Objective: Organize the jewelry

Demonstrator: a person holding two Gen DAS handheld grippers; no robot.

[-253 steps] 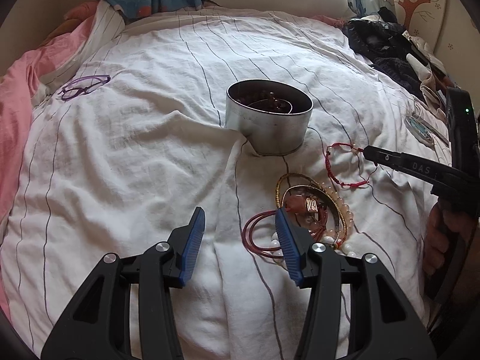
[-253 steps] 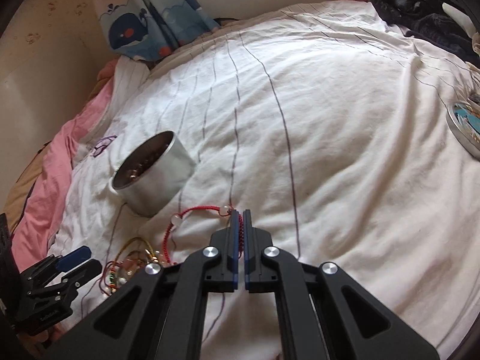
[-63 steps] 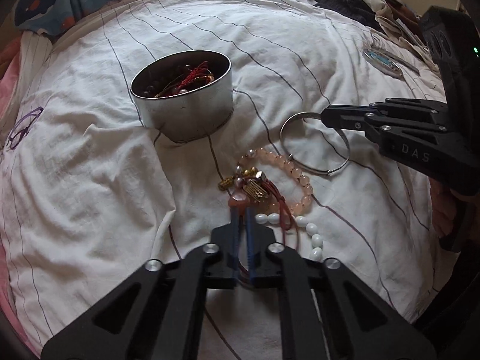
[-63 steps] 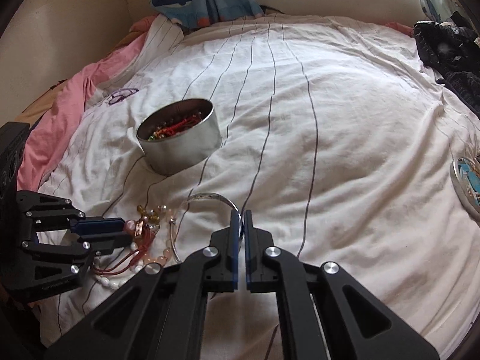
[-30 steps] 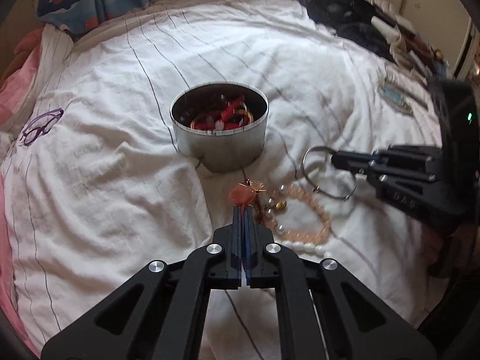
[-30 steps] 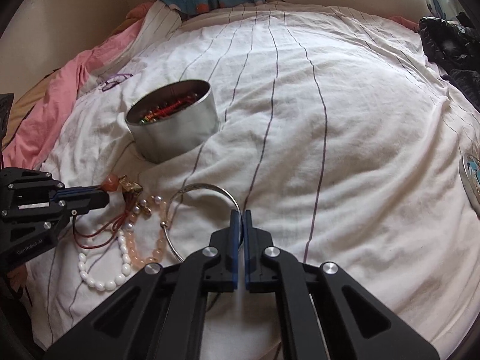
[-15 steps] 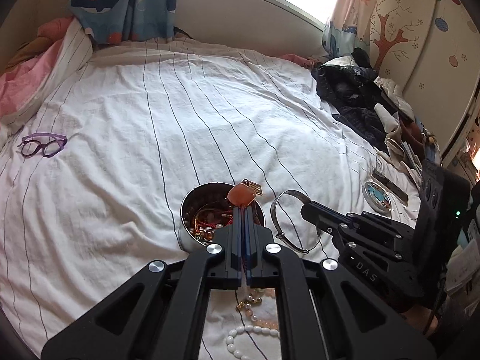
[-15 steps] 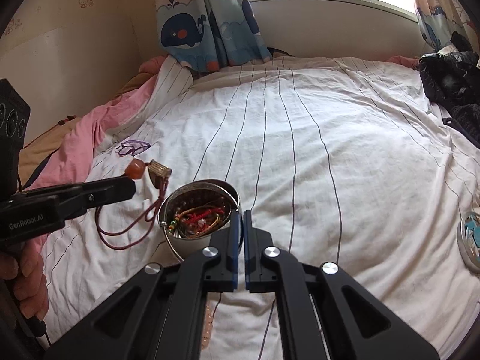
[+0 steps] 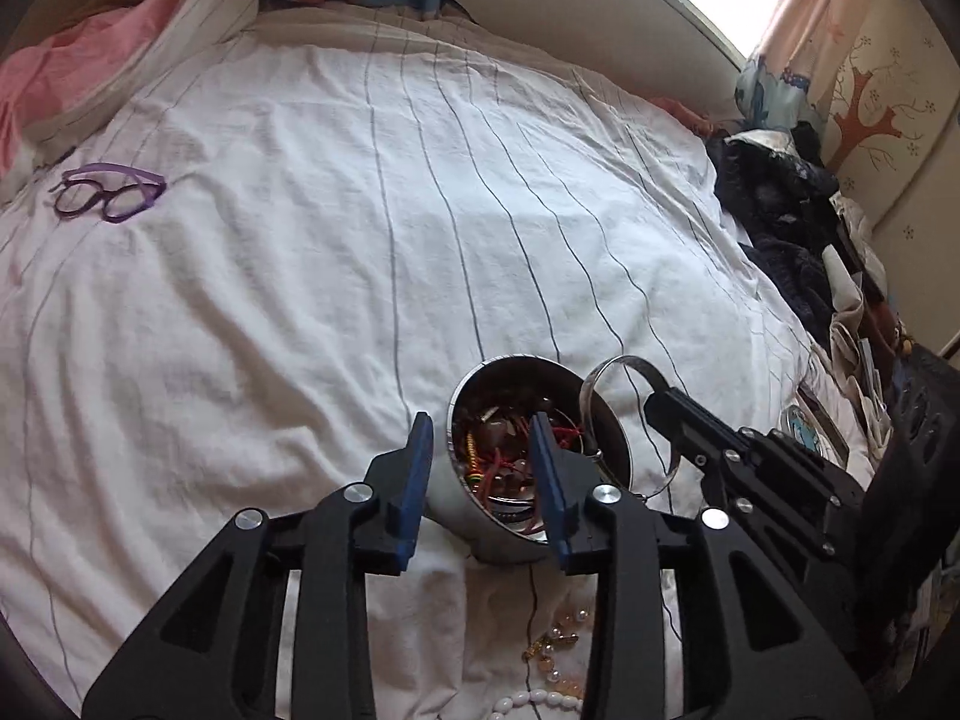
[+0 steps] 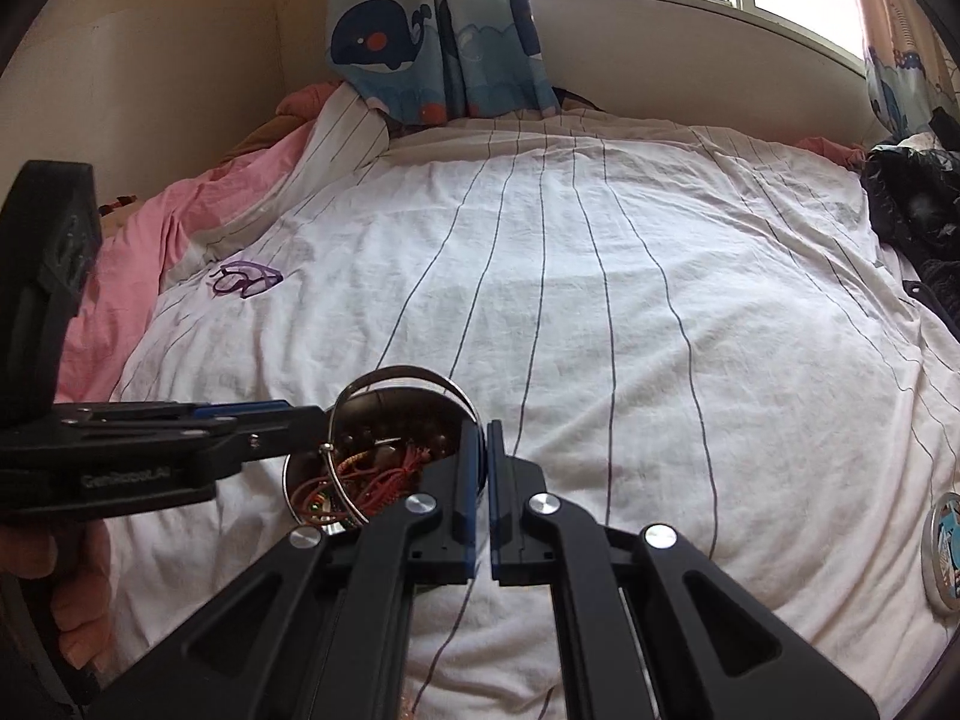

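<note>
A round metal tin (image 9: 619, 468) full of red cords and beads stands on the striped white bedsheet. My left gripper (image 9: 481, 450) hovers right over it with its jaws opening and nothing between the blue pads. My right gripper (image 10: 485, 438) is shut on a thin silver bangle (image 10: 408, 373), held upright over the tin's (image 10: 289, 483) far rim. In the left wrist view the bangle (image 9: 624, 362) hangs off the right gripper's (image 9: 655, 407) tip beside the tin. A pink bead bracelet (image 9: 555, 657) and white beads (image 9: 528, 702) lie on the sheet in front of the tin.
Purple glasses (image 9: 108, 199) lie far left on the sheet. A dark clothes pile (image 9: 780, 228) fills the right edge. A round printed lid (image 10: 943, 558) lies at the right. A pink blanket (image 10: 150, 240) runs along the left. A person's hand (image 10: 78, 588) holds the left gripper (image 10: 315, 417).
The left jaws have opened and the red-cord pendant they held is gone from between them. The right gripper has carried the bangle closer over the tin.
</note>
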